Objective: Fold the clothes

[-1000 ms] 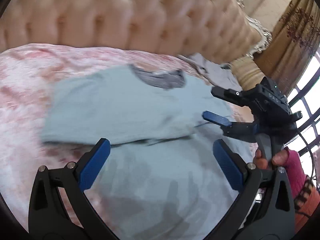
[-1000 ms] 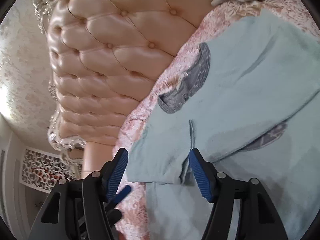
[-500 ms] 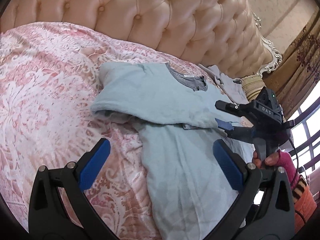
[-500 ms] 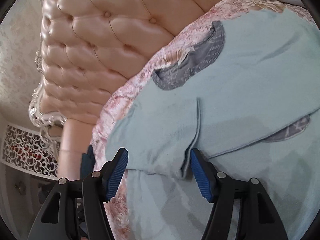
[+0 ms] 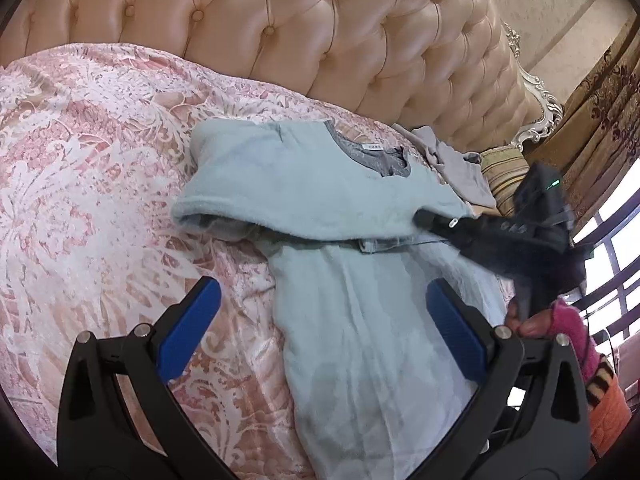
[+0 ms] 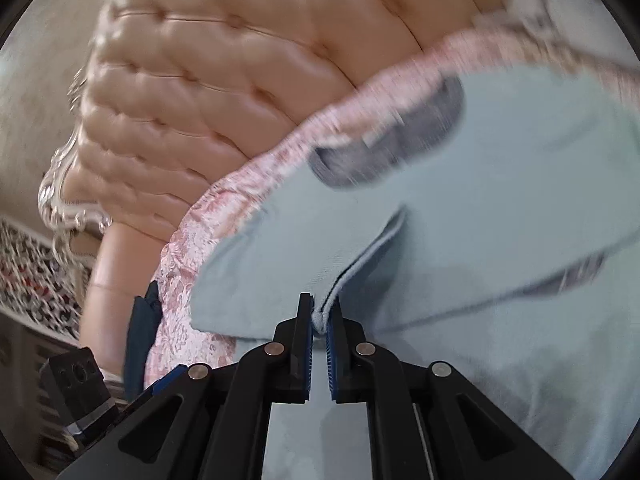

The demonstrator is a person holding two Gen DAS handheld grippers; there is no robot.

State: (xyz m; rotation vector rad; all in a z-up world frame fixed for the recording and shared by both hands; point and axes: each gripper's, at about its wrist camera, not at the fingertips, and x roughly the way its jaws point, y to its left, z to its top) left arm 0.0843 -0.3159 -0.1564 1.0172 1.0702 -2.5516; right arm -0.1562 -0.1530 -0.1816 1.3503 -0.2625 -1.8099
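Between the blue pads of the right tool [image 6: 319,322] a small bunch of pale blue fabric is pinched, the jaws drawn nearly together on the hemmed cuff edge of the garment's folded sleeve; seen from the left wrist camera, this same right tool [image 5: 420,216] reaches in from the right side, angled downward, its dark body blurred, with its tip at the sleeve end lying across the garment; a hand [image 5: 532,322] in a pink knitted sleeve grips its handle near the right edge of the view.

Nearer the camera, the left tool [image 5: 320,330] stands wide apart with nothing between its blue pads [image 5: 188,328]; it hovers tilted downward over the lower body of the garment and the bedcover beside it, touching neither as far as can be seen.

Spread on the bed lies the light blue garment [image 5: 352,300], its grey neckline [image 5: 372,156] with a small white label turned toward the headboard; one sleeve is folded across the chest, forming a band from the left shoulder to the right tool's tip; the body runs down toward the camera, lightly wrinkled.

Under it the pink patterned bedcover [image 5: 88,168] fills the left of the view; behind rises the tufted peach headboard [image 5: 304,28]; a crumpled grey cloth [image 5: 452,164] rests near the headboard, beside a striped cushion [image 5: 502,172]; brown patterned curtains [image 5: 600,112] hang at the far right.
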